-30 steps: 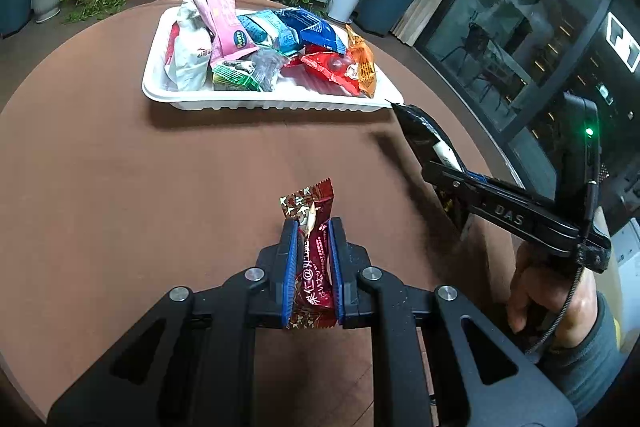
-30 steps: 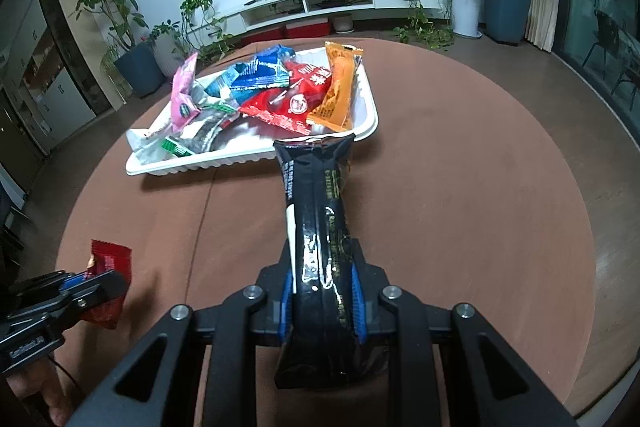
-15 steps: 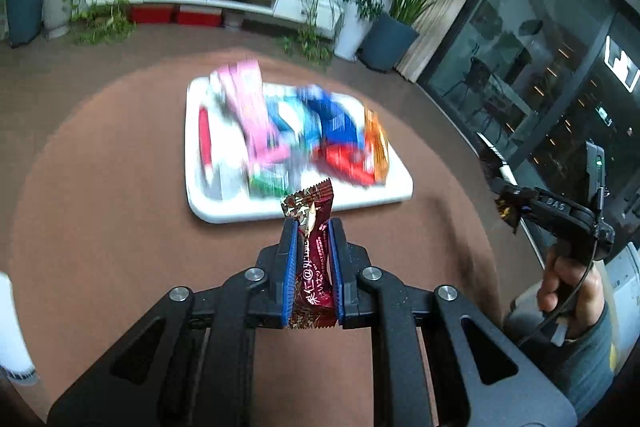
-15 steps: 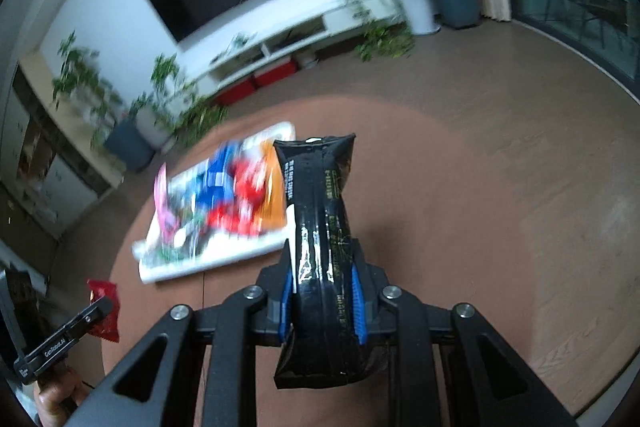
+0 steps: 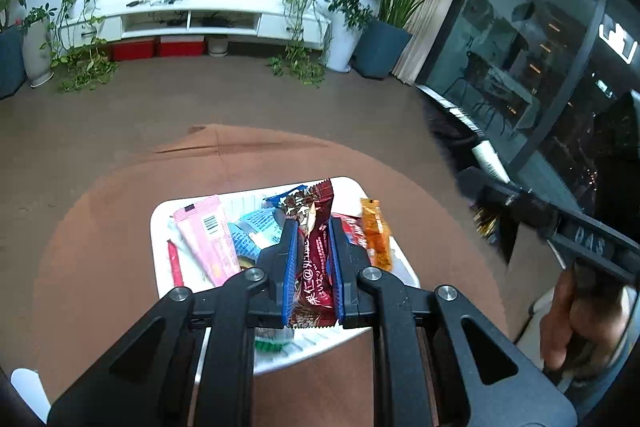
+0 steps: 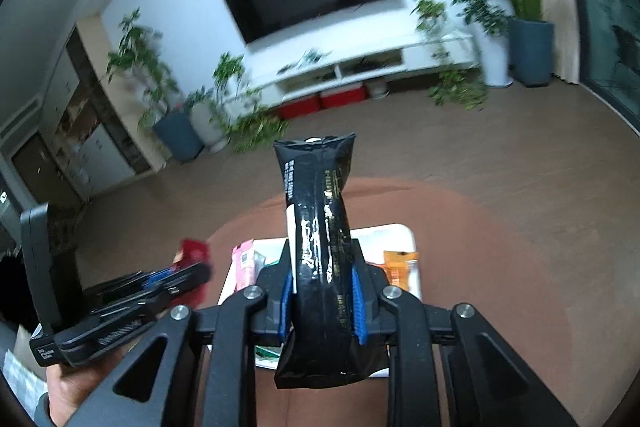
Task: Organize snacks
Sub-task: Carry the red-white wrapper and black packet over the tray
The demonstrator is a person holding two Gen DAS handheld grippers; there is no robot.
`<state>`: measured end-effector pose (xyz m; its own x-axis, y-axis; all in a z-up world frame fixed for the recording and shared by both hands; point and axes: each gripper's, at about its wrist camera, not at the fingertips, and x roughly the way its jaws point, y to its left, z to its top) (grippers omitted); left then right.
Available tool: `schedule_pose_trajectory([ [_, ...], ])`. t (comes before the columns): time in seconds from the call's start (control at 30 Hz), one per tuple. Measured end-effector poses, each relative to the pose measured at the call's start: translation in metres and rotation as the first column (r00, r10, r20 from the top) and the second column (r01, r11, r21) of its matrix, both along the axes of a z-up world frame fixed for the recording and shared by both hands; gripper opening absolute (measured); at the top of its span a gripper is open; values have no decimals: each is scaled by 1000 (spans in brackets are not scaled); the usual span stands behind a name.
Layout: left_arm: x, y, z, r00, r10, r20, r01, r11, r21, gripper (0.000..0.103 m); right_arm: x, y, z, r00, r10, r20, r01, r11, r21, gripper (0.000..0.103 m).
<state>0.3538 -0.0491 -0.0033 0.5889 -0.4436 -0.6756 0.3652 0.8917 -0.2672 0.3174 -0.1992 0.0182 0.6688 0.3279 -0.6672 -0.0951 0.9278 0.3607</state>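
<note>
Left wrist view: the dark red snack packet [image 5: 314, 259] stands upright between the blue pads [image 5: 289, 267] of the left gripper [image 5: 313, 227], which is clamped tight on it.
Right wrist view: the black snack bag [image 6: 320, 255] is pinched at its lower half by the right gripper [image 6: 320, 267]; the jaws are closed on it and the bag's top rises well above the fingertips.
Where the snacks are: both held packets hang in the air above the white tray [image 5: 160, 223], not touching it.
Tray contents: a pink packet [image 5: 206, 239], a light blue packet [image 5: 256, 231] and an orange packet [image 5: 374, 231] lie crowded in the tray; others are partly hidden behind the fingers.
Tray's place: it sits on the round brown table [image 5: 100, 227], toward the far side of it.
Across views: the right gripper [image 5: 532, 211] shows at the right edge of the left view with a hand [image 5: 580, 319] on its handle; the left gripper [image 6: 192, 267] with its red packet shows at the left of the right view.
Step in hand: carrying, judged from two loaded grippers poised over the tray.
Next move calls for: lowering each packet to a free spot, likely the tray's barer near edge, then opening the jaws one at a time.
Risk: the tall black bag may tip onto its neighbours when let go.
</note>
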Motion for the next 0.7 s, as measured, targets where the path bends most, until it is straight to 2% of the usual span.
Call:
schedule_pose_trajectory([
  [0.3,43,-16,-60,997,18,-74,-18,1000,0,13,39,16,-73,987,13,-162,-14,1000,-8,25],
  [0.7,67,-21,-103,994,33,-101,-32,999,19,14,53,19,-101,976,-2,-216,1,1000,-5,26],
])
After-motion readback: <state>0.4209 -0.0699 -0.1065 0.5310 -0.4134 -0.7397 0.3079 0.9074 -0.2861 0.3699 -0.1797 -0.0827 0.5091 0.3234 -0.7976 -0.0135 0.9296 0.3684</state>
